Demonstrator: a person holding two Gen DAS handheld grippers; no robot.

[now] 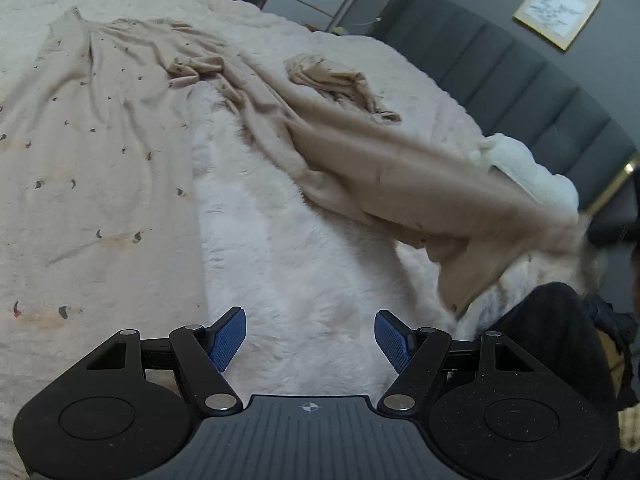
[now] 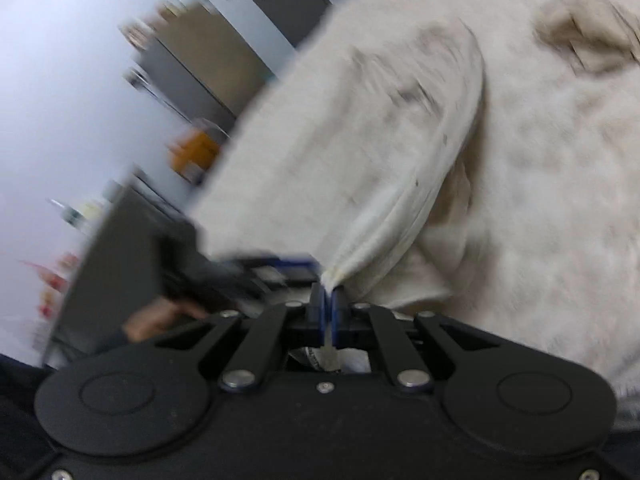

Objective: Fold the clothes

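Left gripper: my left gripper [image 1: 310, 338] hangs over the bed with its blue pads [image 1: 228, 338] spread wide apart and nothing between them. I see only fluffy cover below the gap.

Right gripper: my right gripper [image 2: 329, 300] is clamped tight on a bunched edge of the beige garment [image 2: 360, 148]. A sliver of cloth pokes out behind the closed pads, toward the body of the tool.

Beige garment: in the left wrist view the garment [image 1: 400, 184] runs as a long band from the middle of the bed down to the right edge, where it lifts off the cover. It blurs there, and I cannot make out the far end.

Patterned garment: a pale pink piece with small dark marks [image 1: 92, 140] lies spread flat on the left side of the bed. Its upper part meets the beige garment near the top of the bed; I cannot tell whether they are one piece or two.

Crumpled cloth: a small beige wad [image 1: 336, 80] sits just beyond the beige band, near the headboard side.

Bed cover: white, fluffy [image 1: 288, 248], covering the whole bed under everything.

Headboard: dark grey and padded [image 1: 532, 96], along the right, with a framed picture [image 1: 557, 9] on the wall above it.

Pillow: a white fleecy lump [image 1: 532, 172] rests against the headboard, just behind the raised garment.

Right wrist view: heavily blurred. I make out shelving [image 2: 188, 80] at the left and a hand [image 2: 160, 316] low on the left.
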